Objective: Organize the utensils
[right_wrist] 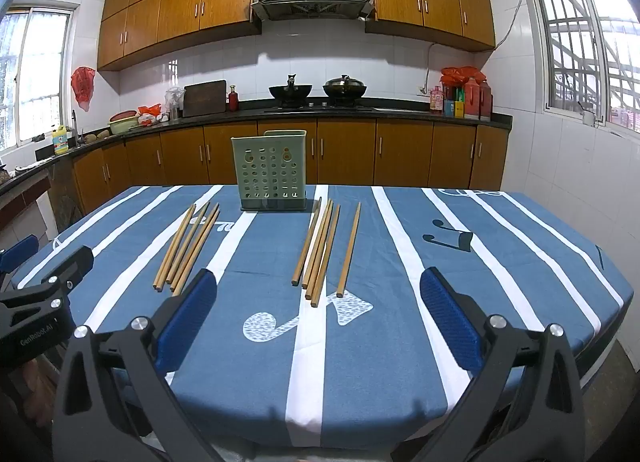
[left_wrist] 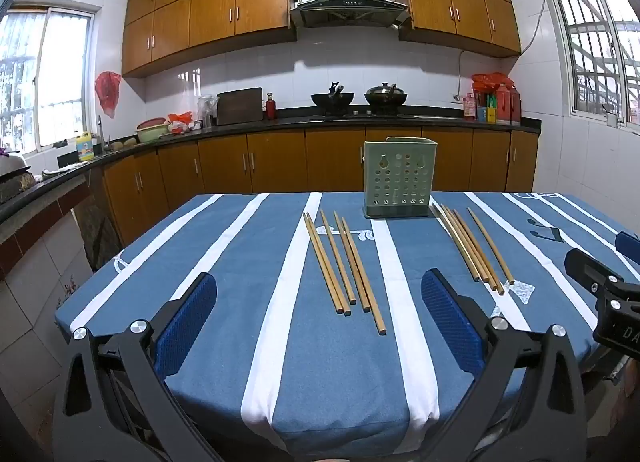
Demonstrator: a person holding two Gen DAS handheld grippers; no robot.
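Observation:
A green perforated utensil holder (left_wrist: 399,178) stands upright at the far side of the table; it also shows in the right wrist view (right_wrist: 273,170). Two groups of wooden chopsticks lie flat in front of it: a left group (left_wrist: 344,266) (right_wrist: 188,246) and a right group (left_wrist: 474,248) (right_wrist: 324,248). My left gripper (left_wrist: 320,314) is open and empty, above the near table edge, short of the left group. My right gripper (right_wrist: 320,314) is open and empty, near the front edge, short of the right group. Each gripper shows at the edge of the other's view.
The table carries a blue cloth with white stripes (left_wrist: 280,302). Behind it run a dark kitchen counter (left_wrist: 360,118) with woks, bottles and a cutting board, and wooden cabinets. Windows stand at both sides.

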